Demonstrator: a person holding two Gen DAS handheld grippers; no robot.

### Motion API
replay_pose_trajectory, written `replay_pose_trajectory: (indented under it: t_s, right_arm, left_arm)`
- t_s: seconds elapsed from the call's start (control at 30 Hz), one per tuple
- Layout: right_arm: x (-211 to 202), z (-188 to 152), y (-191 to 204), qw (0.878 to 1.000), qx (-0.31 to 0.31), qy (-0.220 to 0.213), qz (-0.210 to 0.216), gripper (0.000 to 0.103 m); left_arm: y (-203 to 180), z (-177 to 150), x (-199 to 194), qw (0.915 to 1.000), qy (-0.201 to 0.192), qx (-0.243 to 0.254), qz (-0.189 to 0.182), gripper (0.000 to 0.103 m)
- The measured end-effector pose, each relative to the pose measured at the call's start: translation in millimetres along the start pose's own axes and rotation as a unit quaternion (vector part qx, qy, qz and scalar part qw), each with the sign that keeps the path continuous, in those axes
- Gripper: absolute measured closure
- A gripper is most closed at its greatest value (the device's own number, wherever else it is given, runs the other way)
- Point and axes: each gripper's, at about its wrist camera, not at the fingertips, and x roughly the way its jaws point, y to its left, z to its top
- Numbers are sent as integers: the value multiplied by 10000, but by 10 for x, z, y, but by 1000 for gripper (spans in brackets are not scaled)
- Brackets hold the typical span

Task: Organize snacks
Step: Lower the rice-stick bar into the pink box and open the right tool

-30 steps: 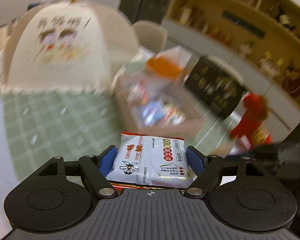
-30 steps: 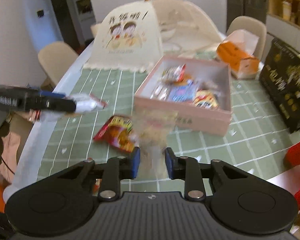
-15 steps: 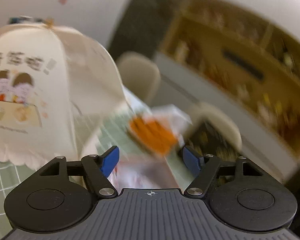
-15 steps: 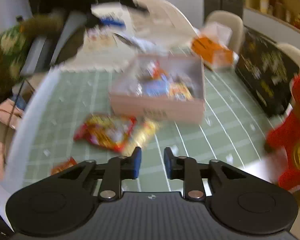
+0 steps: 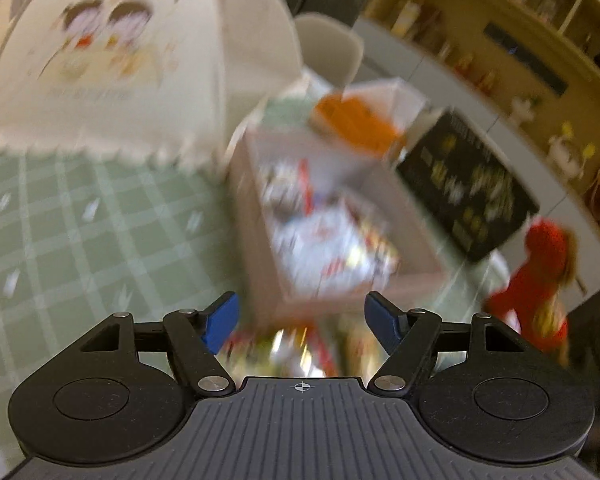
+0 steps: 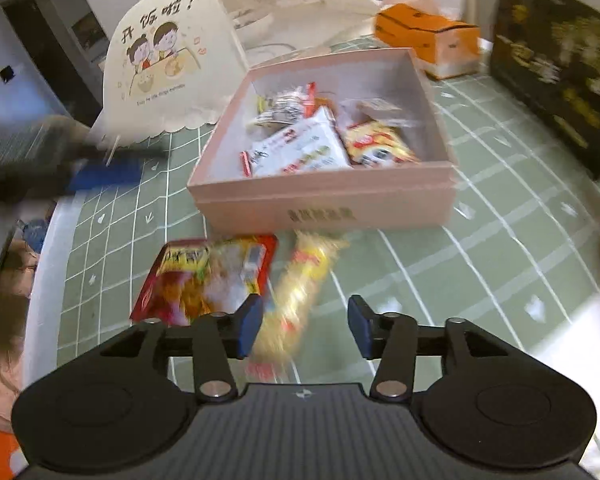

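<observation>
**Both grippers empty, two packets left on the table**

Our left gripper (image 5: 300, 322) was spread wide with nothing between the pads, out over the front wall of the pink box (image 6: 324, 196). That view was badly smeared, so we couldn't tell its exact offset from the rim. In the right wrist view it showed only as a dark-and-blue blur at the left edge.

Our right gripper (image 6: 305, 327) had just been opening; its jaws stood partly apart. The yellow packet (image 6: 300, 288) lay on the green checked cloth (image 6: 500, 248) with its near end running in between the pads, but no pad pressed on it. The red packet (image 6: 204, 276) lay just beside it, to its left, edges touching or overlapping; we couldn't tell which. Both sat just in front of the box. The white packet (image 6: 300, 150) and several others were already inside.

Our risk read:
- The left pad (image 6: 250, 326) sat near the red packet's corner. Closing from there could catch both packets, or shove the red one aside.
- The yellow packet looked like slick, crinkly film. A pinch at its very end could slip, or leave it dangling and swinging on the lift.
- The box wall was close ahead. A low carry could clip it and push the box.
- Both grippers worked near the same spot; they could collide.
</observation>
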Motion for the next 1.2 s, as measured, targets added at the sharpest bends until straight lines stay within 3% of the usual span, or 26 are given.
replay_pose_trajectory:
  t_s: [0.17, 0.2, 0.3, 0.5, 0.63, 0.83, 0.97, 1.0, 1.1, 1.2]
  right_arm:
    - [434, 119, 195, 9971, -522, 324, -457, 57]
    - [457, 105, 214, 9966, -583, 350, -460, 65]
    - [364, 40, 252, 9953, -843, 455, -158, 75]
    - [-170, -114, 185, 9932, -1074, 349, 269, 75]
    - [-621, 39, 117, 9938, -1046, -5, 373, 75]
    - [-1096, 825, 188, 9843, -1219, -1259, 225, 75]
    - [-894, 1351, 193, 9860, -1020, -1315, -103, 70]
    - [-840, 1409, 169, 9867, -900, -1334, -244, 64]
    - [-779, 1355, 142, 9861, -894, -1375, -267, 48]
    - [-608, 1129, 170, 9882, -1142, -1020, -25, 45]
  left_arm:
    - [181, -463, -296, 9994, 217, -267, 105, 28]
    - [224, -524, -348, 9991, 222, -343, 142, 28]
    - [345, -694, -487, 9977, 228, -589, 263, 28]
    - [482, -1030, -532, 9935, 451, -972, 382, 28]
    - [444, -1086, -490, 9931, 566, -999, 235, 31]
    - [333, -1005, -555, 9953, 453, -854, 25, 33]
    - [318, -1001, -547, 9949, 552, -837, 90, 33]
    - [315, -1006, -555, 9949, 575, -820, 139, 33]
    - [325, -1054, -582, 9947, 657, -718, 341, 33]
    - [364, -1105, -548, 9920, 854, -839, 400, 33]
